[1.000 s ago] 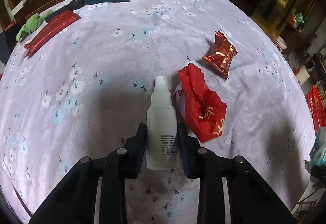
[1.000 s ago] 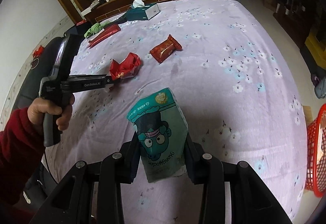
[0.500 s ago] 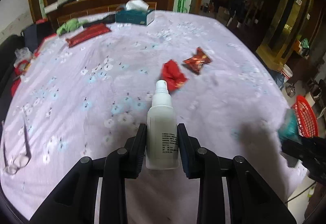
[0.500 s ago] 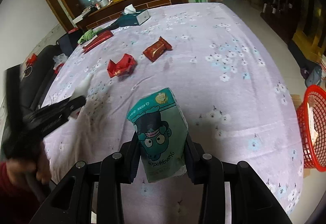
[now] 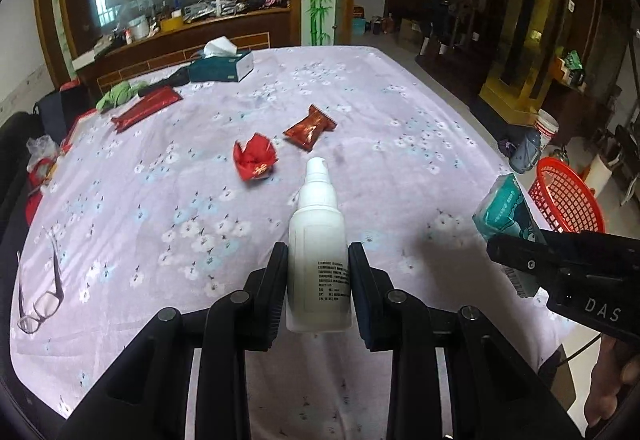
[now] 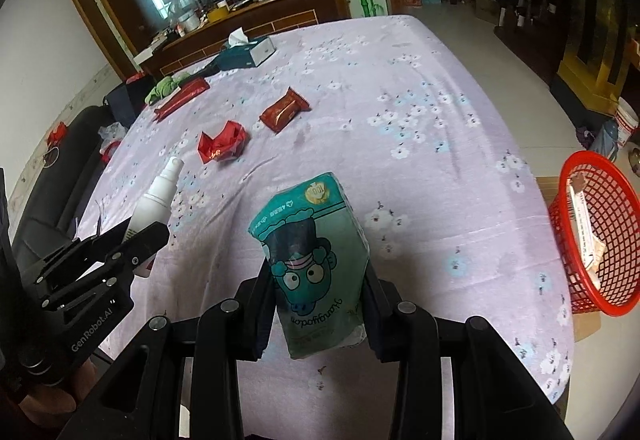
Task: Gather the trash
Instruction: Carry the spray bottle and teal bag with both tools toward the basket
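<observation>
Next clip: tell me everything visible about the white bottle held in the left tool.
The white bottle looks like smooth, opaque plastic: a flat-sided body with fine printed text on it, narrowing at the shoulder to a neck and a white spray top. The left tool is shut on its lower body, one pad on each side, the top pointing away from the camera. It is held above the purple flowered tablecloth; nothing else touches it.

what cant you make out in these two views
- Print on the white spray bottle: left wrist view, too small to read.
- Red basket contents: right wrist view, cut off by the frame edge; only a pale strip shows.
- Base of the teal tissue pack: hidden between the right gripper fingers.
</observation>
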`<control>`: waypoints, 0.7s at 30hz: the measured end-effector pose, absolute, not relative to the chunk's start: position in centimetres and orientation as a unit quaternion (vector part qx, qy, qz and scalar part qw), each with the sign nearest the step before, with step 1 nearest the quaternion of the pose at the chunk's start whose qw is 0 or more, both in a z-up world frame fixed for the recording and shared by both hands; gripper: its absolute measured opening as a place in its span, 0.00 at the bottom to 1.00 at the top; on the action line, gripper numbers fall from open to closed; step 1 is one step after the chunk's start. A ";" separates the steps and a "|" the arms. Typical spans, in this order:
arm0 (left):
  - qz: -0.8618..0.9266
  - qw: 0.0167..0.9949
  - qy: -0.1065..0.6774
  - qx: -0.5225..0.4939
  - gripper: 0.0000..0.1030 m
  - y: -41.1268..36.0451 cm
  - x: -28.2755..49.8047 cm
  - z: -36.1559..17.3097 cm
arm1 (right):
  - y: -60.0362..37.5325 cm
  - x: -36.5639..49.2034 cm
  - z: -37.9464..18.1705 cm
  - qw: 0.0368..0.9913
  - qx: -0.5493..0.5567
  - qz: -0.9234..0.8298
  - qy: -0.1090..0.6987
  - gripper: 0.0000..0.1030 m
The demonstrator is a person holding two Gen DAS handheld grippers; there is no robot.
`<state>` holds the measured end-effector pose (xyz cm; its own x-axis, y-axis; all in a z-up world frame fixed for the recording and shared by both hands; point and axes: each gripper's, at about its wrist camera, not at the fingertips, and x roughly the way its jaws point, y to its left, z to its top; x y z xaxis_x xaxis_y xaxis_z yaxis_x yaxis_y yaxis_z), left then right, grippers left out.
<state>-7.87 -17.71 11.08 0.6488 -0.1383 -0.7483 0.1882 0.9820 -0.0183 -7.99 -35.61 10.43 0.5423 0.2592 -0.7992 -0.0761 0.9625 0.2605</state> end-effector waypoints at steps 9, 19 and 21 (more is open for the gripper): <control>-0.098 0.913 0.393 0.053 0.28 -20.0 -8.2 12.4 | -37.7 -8.7 11.3 0.878 0.107 0.086 0.458 0.39; -0.123 0.912 0.385 0.071 0.28 -23.1 -7.8 12.9 | -40.9 -9.4 11.7 0.880 0.128 0.062 0.453 0.39; -0.130 0.911 0.385 0.075 0.28 -24.0 -7.6 12.9 | -41.8 -9.6 11.7 0.880 0.133 0.056 0.452 0.39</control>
